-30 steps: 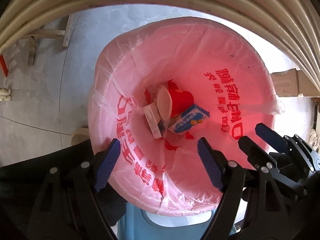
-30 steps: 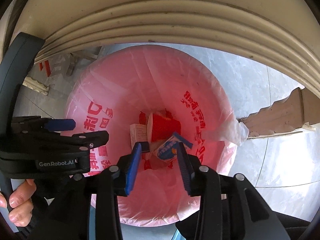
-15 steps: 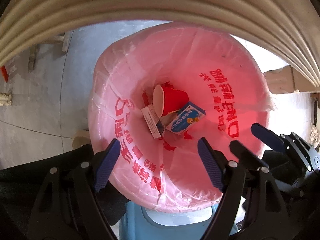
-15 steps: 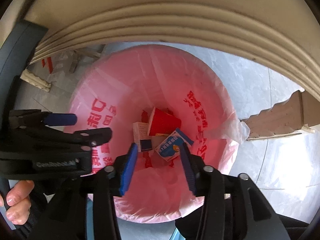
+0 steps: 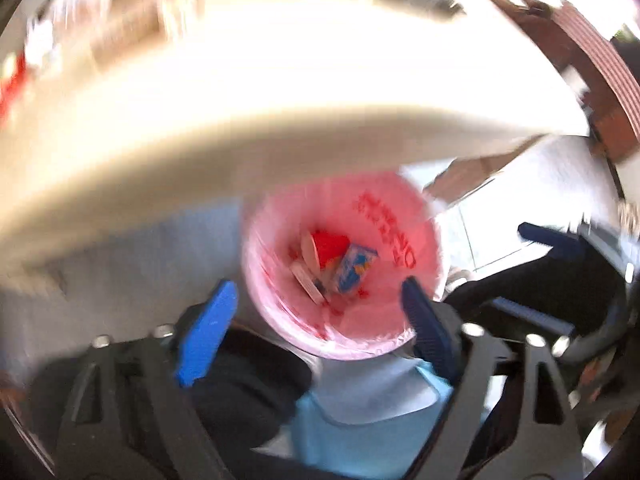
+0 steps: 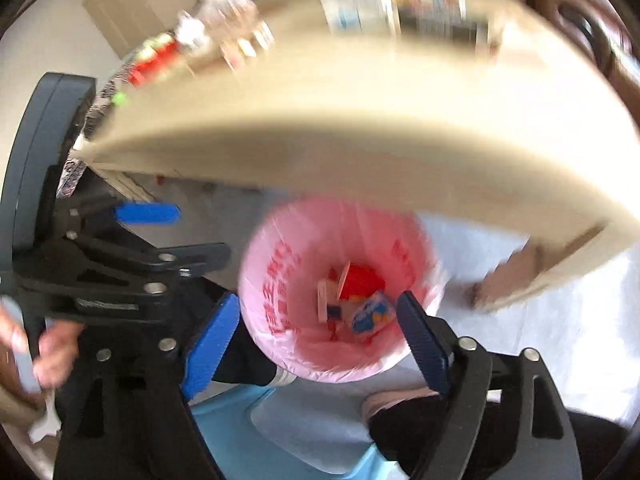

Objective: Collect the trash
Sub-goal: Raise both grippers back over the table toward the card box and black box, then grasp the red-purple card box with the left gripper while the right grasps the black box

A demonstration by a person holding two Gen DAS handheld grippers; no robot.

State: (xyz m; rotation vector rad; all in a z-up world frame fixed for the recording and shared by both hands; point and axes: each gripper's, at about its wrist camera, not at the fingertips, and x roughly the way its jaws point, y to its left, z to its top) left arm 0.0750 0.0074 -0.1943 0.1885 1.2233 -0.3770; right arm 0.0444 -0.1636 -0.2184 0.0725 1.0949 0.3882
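Note:
A bin with a pink liner [image 5: 384,216] stands on the floor below both grippers. At its bottom lie a red cup [image 5: 330,242], a blue-and-white carton [image 5: 354,270] and a small white box [image 5: 306,282]. My left gripper [image 5: 316,284] hangs high above the bin, its jaws opening wide with nothing between them. My right gripper [image 6: 317,298] is also well above the bin [image 6: 272,280], its jaws opening and nothing in them. The red cup [image 6: 362,278] and the carton [image 6: 370,314] show between its fingers, far below. Both views are blurred.
A cream table edge [image 5: 240,140] curves across above the bin, with blurred bottles and packets on top [image 6: 360,0]. A light blue stool [image 6: 280,420] and dark-clothed legs lie below the grippers. A hand [image 6: 48,356] holds the left gripper [image 6: 200,234].
Both grippers have risen away from the bin, which now looks much smaller, and the table top has come into view. The right jaws have spread much wider; the left jaws a little.

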